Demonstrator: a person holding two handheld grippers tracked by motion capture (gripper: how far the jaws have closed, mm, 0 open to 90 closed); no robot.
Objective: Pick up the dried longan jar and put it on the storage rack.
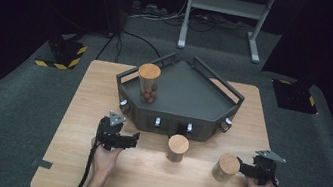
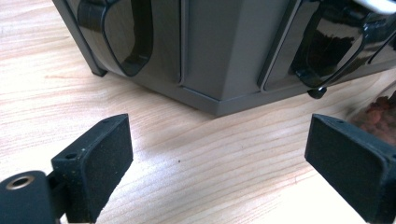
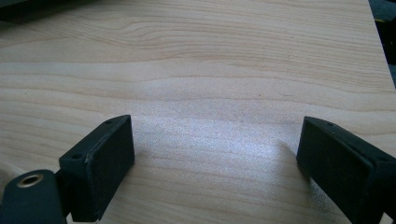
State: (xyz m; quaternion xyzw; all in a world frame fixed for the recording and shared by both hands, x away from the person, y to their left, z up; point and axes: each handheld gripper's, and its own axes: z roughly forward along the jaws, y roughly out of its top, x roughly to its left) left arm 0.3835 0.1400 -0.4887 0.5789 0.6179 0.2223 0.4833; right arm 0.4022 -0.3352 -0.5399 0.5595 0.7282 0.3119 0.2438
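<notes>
Three clear jars with wooden lids are in the high view. One jar [image 1: 148,83] with brown balls inside stands on the left of the dark grey tray [image 1: 188,102]. A second jar [image 1: 177,148] stands on the table in front of the tray, and a third jar [image 1: 226,167] is to its right. My left gripper [image 1: 134,139] rests left of the middle jar, open with nothing between its jaws. Its own view has the gripper [image 2: 217,154] over bare wood, the tray's front wall [image 2: 224,51] ahead and a jar with brown contents [image 2: 380,116] at the right edge. My right gripper [image 1: 241,166] sits just right of the third jar; in its own view this gripper [image 3: 215,149] is open over bare table.
The wooden table [image 1: 103,93] has free room left and right of the tray. The tray has looped handles [image 2: 126,37] and raised rails. On the carpet behind are a white frame's legs [image 1: 228,12], cables and two yellow-black striped bases [image 1: 62,54].
</notes>
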